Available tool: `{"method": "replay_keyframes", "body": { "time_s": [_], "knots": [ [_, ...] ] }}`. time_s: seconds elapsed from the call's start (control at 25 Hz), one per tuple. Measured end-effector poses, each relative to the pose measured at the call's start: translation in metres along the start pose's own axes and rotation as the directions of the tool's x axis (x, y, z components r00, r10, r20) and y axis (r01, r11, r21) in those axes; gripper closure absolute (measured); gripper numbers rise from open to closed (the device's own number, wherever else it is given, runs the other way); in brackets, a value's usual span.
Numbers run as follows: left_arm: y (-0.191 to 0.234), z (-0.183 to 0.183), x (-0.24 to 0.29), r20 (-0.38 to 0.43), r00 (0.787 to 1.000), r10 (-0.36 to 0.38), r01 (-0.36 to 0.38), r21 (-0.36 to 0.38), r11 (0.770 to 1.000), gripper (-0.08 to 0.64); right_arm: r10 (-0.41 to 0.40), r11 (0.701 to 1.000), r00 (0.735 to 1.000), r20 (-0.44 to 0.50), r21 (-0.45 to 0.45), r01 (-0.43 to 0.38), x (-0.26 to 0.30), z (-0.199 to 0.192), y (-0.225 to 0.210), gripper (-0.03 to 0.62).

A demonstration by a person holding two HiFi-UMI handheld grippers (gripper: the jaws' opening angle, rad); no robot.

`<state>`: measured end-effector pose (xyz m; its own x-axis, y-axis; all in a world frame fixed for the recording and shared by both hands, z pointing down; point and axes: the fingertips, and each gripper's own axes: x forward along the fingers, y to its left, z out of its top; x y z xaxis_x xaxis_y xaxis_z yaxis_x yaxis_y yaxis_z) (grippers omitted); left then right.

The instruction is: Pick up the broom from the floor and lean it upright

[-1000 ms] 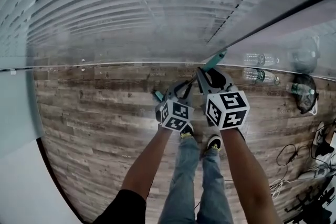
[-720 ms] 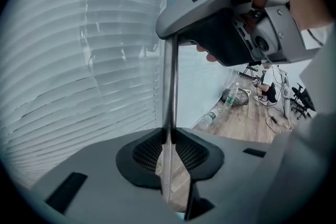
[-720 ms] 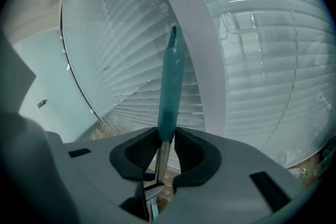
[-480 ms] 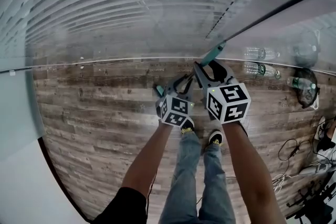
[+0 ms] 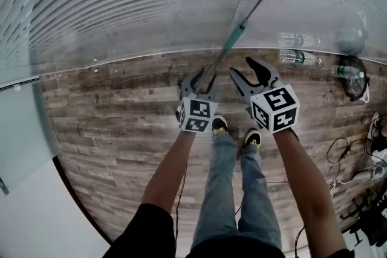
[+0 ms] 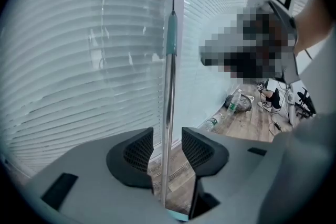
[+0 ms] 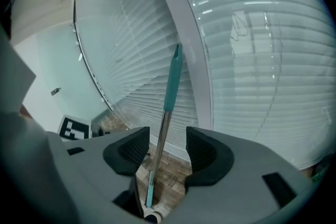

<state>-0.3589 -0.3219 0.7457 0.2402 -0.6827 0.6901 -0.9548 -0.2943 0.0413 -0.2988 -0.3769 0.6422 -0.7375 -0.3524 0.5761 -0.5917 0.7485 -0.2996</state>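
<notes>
Wooden floor under window blinds, broom standing upright against the blinds, left gripper just opened, jaws loose around broom handle, right gripper just opened wide, empty beside the broom.

head view: from above, faces fwd + steeply down, wood floor far below, blinds ahead. left gripper view: sits close behind own jaws, faces blinds, broom pole right in front. right gripper view: same setup, from pole's other side. all 3 share pole + blinds.
</notes>
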Motion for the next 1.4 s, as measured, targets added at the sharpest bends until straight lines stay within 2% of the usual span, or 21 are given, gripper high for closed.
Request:
{"method": "replay_keyframes", "body": {
  "time_s": [0.16, 0.24, 0.36, 0.48, 0.6, 0.76, 0.84, 0.96, 1.04, 1.24, 1.4],
  "knots": [
    [0.002, 0.012, -0.064, 0.04, 0.999, 0.021, -0.025, 0.087, 0.996, 0.396, 0.021, 0.995, 0.999, -0.027, -0.094, -0.024, -0.074, -0.009, 0.002, 0.382],
    [-0.01, 0.018, -0.107, 0.046, 0.999, 0.02, -0.025, 0.099, 0.995, 0.396, 0.039, 0.994, 0.999, -0.021, -0.105, -0.041, -0.128, -0.009, 0.01, 0.383],
    [-0.036, 0.048, -0.17, 0.089, 0.996, 0.016, -0.022, 0.06, 0.998, 0.396, 0.067, 0.991, 0.997, 0.04, -0.117, -0.061, -0.213, 0.012, 0.027, 0.383],
    [-0.072, 0.106, -0.229, 0.194, 0.981, 0.005, -0.007, 0.01, 1.0, 0.397, 0.077, 0.984, 0.99, 0.119, -0.171, -0.056, -0.288, 0.055, 0.048, 0.394],
    [-0.121, 0.178, -0.289, 0.335, 0.942, -0.012, 0.013, -0.003, 1.0, 0.398, 0.103, 0.971, 0.973, 0.209, -0.233, -0.053, -0.361, 0.109, 0.076, 0.437],
    [-0.192, 0.259, -0.362, 0.488, 0.872, -0.033, 0.053, -0.026, 0.998, 0.512, 0.122, 0.942, 0.929, 0.351, -0.335, 0.003, -0.463, 0.165, 0.102, 0.518],
    [-0.219, 0.289, -0.387, 0.536, 0.843, -0.056, 0.084, -0.027, 0.996, 0.537, 0.12, 0.932, 0.906, 0.406, -0.362, 0.038, -0.504, 0.18, 0.11, 0.556],
    [-0.255, 0.309, -0.415, 0.559, 0.825, -0.087, 0.105, 0.0, 0.995, 0.538, 0.094, 0.925, 0.885, 0.456, -0.37, 0.092, -0.549, 0.177, 0.121, 0.569],
    [-0.269, 0.314, -0.43, 0.567, 0.818, -0.099, 0.106, 0.021, 0.994, 0.538, 0.053, 0.934, 0.874, 0.483, -0.334, 0.128, -0.568, 0.164, 0.124, 0.569],
    [-0.316, 0.319, -0.446, 0.563, 0.821, -0.096, 0.092, 0.036, 0.995, 0.538, -0.001, 0.956, 0.871, 0.492, -0.255, 0.144, -0.614, 0.121, 0.106, 0.57],
    [-0.347, 0.325, -0.45, 0.572, 0.815, -0.093, 0.088, 0.036, 0.995, 0.538, -0.038, 0.962, 0.838, 0.544, -0.207, 0.178, -0.65, 0.114, 0.089, 0.569]
  ]
}}
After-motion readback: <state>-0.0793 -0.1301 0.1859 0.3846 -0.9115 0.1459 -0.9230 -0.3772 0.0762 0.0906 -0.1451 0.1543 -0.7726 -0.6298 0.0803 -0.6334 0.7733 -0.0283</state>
